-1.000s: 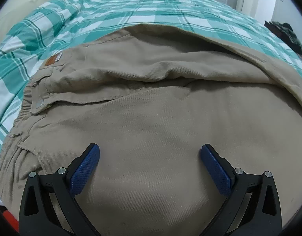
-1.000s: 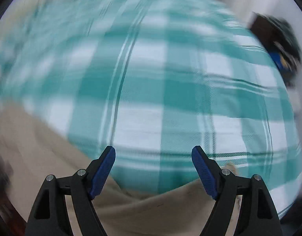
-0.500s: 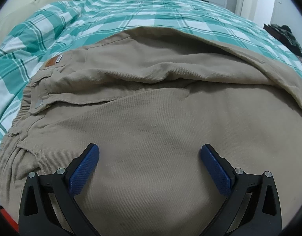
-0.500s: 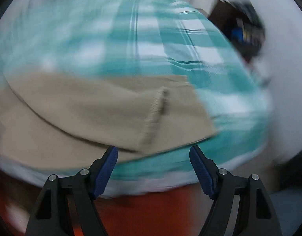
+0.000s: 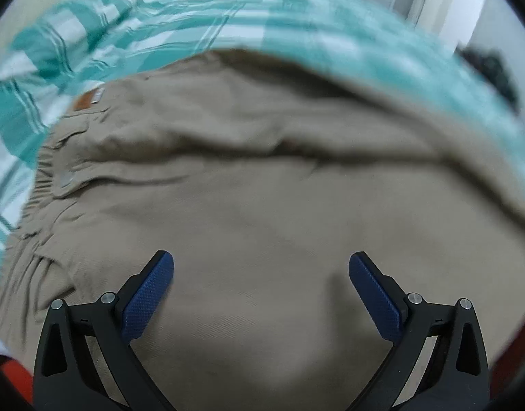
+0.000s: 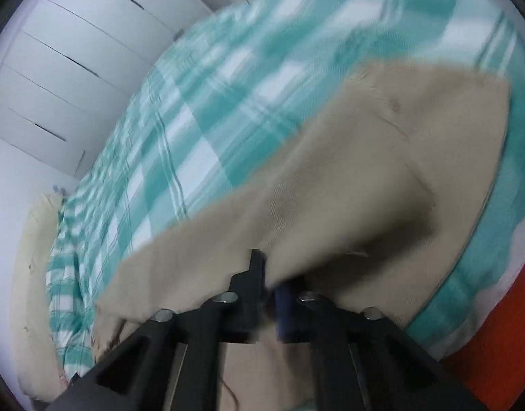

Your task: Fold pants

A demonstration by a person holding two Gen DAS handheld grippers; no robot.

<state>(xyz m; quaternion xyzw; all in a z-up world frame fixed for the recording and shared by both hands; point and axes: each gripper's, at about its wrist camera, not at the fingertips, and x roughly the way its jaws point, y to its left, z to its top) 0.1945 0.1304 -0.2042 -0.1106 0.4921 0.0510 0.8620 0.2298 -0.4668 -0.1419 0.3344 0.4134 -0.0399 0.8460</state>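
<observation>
At your right hand-held gripper (image 6: 269,287), the jaws have gone from wide apart half a second ago to pinched together on a fold of the pants (image 6: 382,178); blurry, but fabric runs straight into the gap, so it reads as a grip. The camera has also rolled hard, so you're mid-swing with the leg end lifted off the bed (image 6: 180,126).

Your left hand-held gripper (image 5: 261,286) is unchanged: spread wide, holding nothing, hovering low over the seat area of the pants (image 5: 262,205). Can't tell if the pads touch the cloth. The view has gone blurry, so that hand has just started moving.

Further out, the waistband with its leather patch (image 5: 88,100) lies to the left, one leg doubled along the other, all spread on the green plaid bed (image 5: 159,27).

My read: lengthwise fold is done, the crosswise fold is starting. Carry the leg end toward the waistband, and keep the left side from dragging.
</observation>
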